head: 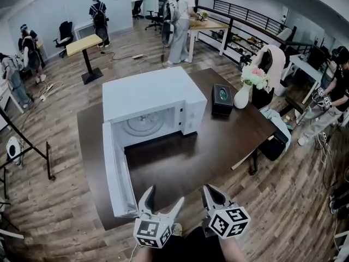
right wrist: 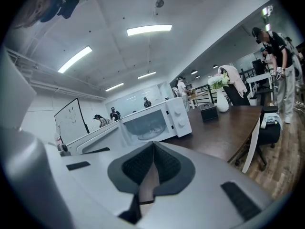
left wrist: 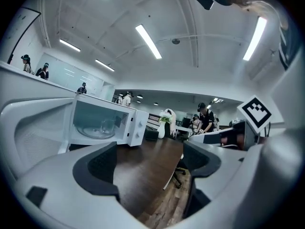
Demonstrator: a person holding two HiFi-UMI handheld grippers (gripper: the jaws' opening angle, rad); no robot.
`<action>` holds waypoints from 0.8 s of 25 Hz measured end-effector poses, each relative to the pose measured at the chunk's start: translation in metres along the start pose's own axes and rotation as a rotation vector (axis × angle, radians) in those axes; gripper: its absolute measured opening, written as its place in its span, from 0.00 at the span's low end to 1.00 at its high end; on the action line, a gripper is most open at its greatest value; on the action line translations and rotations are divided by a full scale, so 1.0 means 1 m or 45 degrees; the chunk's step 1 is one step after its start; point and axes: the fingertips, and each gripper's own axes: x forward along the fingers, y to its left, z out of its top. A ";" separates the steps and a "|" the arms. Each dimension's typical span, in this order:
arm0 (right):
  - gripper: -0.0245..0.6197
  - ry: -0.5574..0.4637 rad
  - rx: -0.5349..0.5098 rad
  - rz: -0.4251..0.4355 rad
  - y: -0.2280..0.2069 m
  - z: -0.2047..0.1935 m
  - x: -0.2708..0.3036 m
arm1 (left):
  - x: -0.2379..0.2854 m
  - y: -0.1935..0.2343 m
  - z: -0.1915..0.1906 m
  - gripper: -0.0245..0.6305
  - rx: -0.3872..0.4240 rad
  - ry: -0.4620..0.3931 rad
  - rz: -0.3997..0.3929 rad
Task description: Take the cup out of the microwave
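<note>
Jaws of the left gripper are seen set wide apart, with only bare tabletop and floor between the dark pads. Those of the right gripper are pressed together at the tips, with nothing caught between them. Both grippers are held low at the near edge of a dark brown table, well apart from the white microwave that is set towards its far left side. The microwave's mouth is turned towards the grippers, and its door is swung fully out on the left, reaching the near table edge. Inside, on the glass turntable, a faint clear shape taken to be the cup is made out in the left gripper view. Its long axis appears upright, but which way a handle points cannot be told. To the right of the microwave a black box is placed, and just beside it a white vase of flowers. The table is surrounded by a wood-plank floor in an open office, lit by strip lights, where several people are seen standing by other desks.
</note>
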 end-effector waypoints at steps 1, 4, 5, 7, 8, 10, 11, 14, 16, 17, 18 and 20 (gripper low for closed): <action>0.03 0.005 -0.001 -0.002 0.000 0.000 0.002 | 0.001 0.001 0.000 0.66 0.001 0.001 0.001; 0.03 0.033 -0.018 0.006 0.001 -0.002 0.006 | 0.003 0.003 0.001 0.66 -0.002 0.004 0.011; 0.03 0.043 -0.022 0.009 0.002 -0.004 0.008 | 0.003 0.005 0.001 0.66 -0.008 0.004 0.015; 0.03 0.060 -0.018 0.012 0.003 -0.007 0.012 | 0.004 0.007 0.003 0.66 -0.031 0.001 0.020; 0.03 0.068 -0.013 0.014 0.004 -0.009 0.013 | 0.003 0.008 0.003 0.66 -0.043 -0.001 0.023; 0.03 0.086 -0.012 0.023 0.006 -0.014 0.016 | 0.002 0.010 0.003 0.66 -0.057 -0.004 0.037; 0.03 0.094 -0.014 0.030 0.006 -0.016 0.020 | 0.003 0.012 0.002 0.66 -0.062 -0.005 0.045; 0.03 0.116 -0.026 0.056 0.007 -0.017 0.030 | 0.010 0.016 0.002 0.66 -0.071 -0.007 0.058; 0.03 0.123 -0.038 0.068 0.006 -0.015 0.036 | 0.016 0.019 0.001 0.66 -0.063 -0.001 0.068; 0.03 0.124 -0.043 0.073 0.004 -0.012 0.039 | 0.019 0.021 0.001 0.66 -0.063 0.002 0.073; 0.03 0.123 -0.047 0.076 0.003 -0.010 0.042 | 0.022 0.022 0.001 0.66 -0.066 0.004 0.078; 0.03 0.122 -0.053 0.081 -0.001 -0.004 0.049 | 0.030 0.026 0.001 0.66 -0.068 0.009 0.089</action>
